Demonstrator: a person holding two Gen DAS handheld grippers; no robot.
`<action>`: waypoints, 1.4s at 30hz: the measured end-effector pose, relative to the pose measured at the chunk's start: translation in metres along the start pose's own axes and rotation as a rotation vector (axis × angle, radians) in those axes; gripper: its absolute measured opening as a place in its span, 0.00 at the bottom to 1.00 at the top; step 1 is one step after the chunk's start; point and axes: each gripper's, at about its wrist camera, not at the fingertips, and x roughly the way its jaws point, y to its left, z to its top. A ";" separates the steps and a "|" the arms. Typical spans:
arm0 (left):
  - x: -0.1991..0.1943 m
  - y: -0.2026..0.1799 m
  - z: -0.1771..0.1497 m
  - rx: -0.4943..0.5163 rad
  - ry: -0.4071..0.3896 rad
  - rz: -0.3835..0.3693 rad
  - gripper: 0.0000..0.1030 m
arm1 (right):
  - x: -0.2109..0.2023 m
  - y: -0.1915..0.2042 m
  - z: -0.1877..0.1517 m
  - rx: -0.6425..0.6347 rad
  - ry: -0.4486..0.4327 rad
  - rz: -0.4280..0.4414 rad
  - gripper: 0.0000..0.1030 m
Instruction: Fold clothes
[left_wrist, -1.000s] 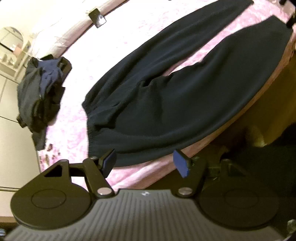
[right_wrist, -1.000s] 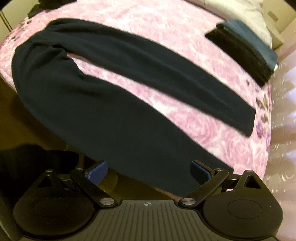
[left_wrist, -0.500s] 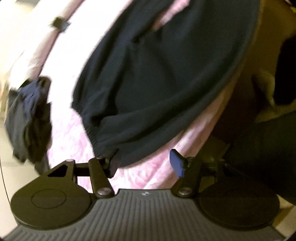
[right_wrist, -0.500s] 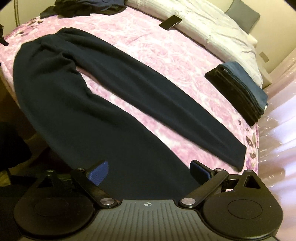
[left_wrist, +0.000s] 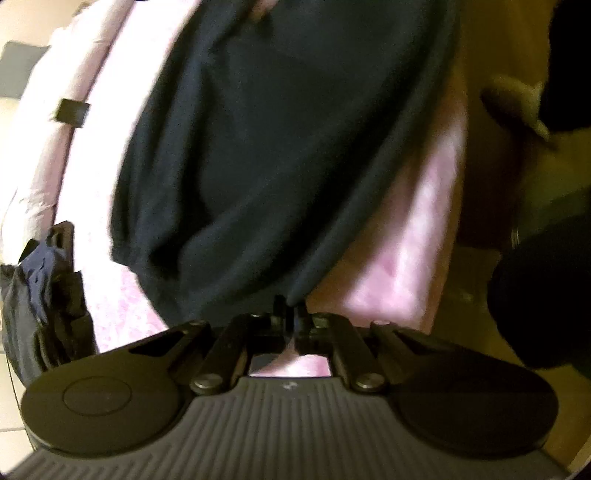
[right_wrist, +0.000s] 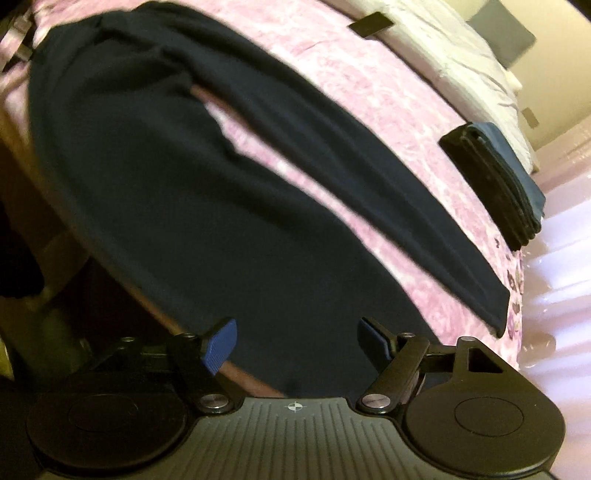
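Note:
Dark navy trousers lie spread on a pink flowered bed, waist at the far left, two legs running right. In the left wrist view the trousers' waist end fills the frame. My left gripper is shut on the near corner of the waistband at the bed's edge. My right gripper is open, its blue pads on either side of the hem end of the near leg, which hangs over the bed's edge.
A folded stack of dark clothes lies at the right of the bed. A heap of unfolded dark clothes lies left of the waist. A phone lies near the white pillows.
My left gripper moved in to the waistband corner and shut on it. My right gripper dropped closer to the near leg's hem and narrowed its opening.

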 end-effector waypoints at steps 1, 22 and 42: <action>-0.006 0.008 0.003 -0.026 -0.009 -0.003 0.02 | 0.001 0.002 -0.007 -0.022 0.000 -0.003 0.74; -0.038 0.088 0.041 -0.276 0.093 -0.066 0.02 | 0.073 -0.022 -0.084 -0.152 -0.151 -0.117 0.55; -0.069 0.133 0.066 -0.308 0.179 0.011 0.02 | 0.032 -0.161 -0.071 -0.216 -0.045 -0.123 0.00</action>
